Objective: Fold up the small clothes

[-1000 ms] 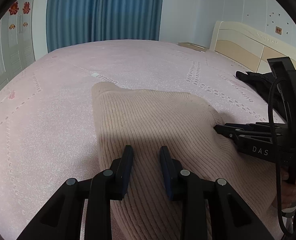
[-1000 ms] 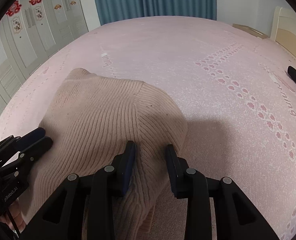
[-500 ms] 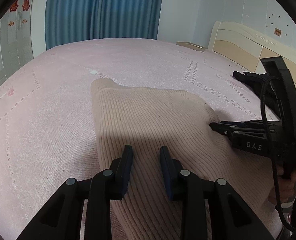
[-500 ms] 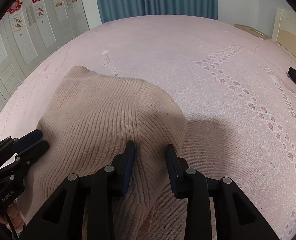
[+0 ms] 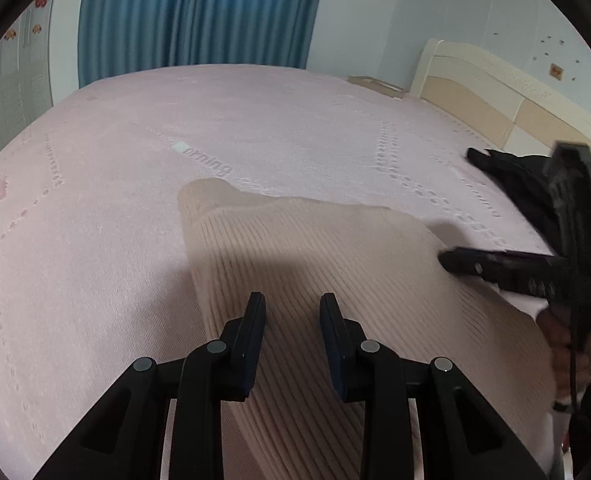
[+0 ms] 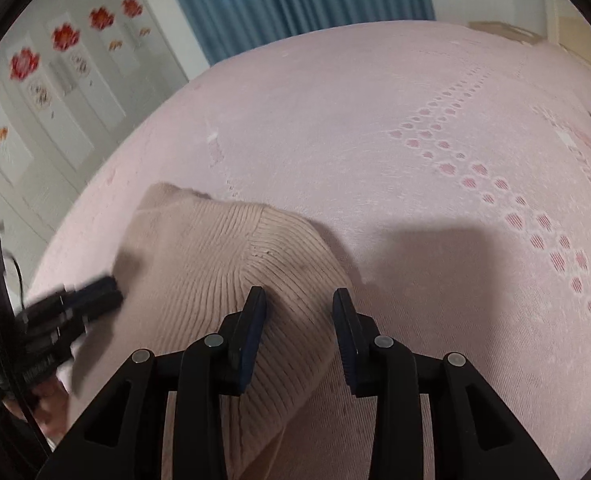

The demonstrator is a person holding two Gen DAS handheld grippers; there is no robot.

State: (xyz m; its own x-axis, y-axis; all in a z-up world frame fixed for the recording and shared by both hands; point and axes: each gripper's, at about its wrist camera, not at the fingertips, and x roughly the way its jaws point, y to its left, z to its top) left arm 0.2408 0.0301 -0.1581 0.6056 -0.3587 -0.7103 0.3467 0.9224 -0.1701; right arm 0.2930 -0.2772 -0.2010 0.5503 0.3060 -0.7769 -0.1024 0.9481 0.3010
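Nearest, the left hand-held gripper (image 5: 291, 320) and the right hand-held gripper (image 6: 298, 316) both stand apart above the beige ribbed sweater (image 5: 335, 280), gripping nothing, the right's jaws opening. The sweater lies humped on the pink bed (image 5: 95, 240), so closing now could pinch several layers or the bedcover and skew the fold. Farther off, dark clothing (image 5: 511, 176) by the headboard seems no hazard.

A home bedroom: pink-covered bed (image 5: 255, 120), cream headboard (image 5: 495, 96), blue curtains (image 5: 195, 12), flower-stickered wardrobe doors (image 6: 55, 80).

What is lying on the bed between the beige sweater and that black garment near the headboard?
Nothing but bare pink bedspread with its printed pattern. The left wrist view shows it, between the sweater and the black garment.
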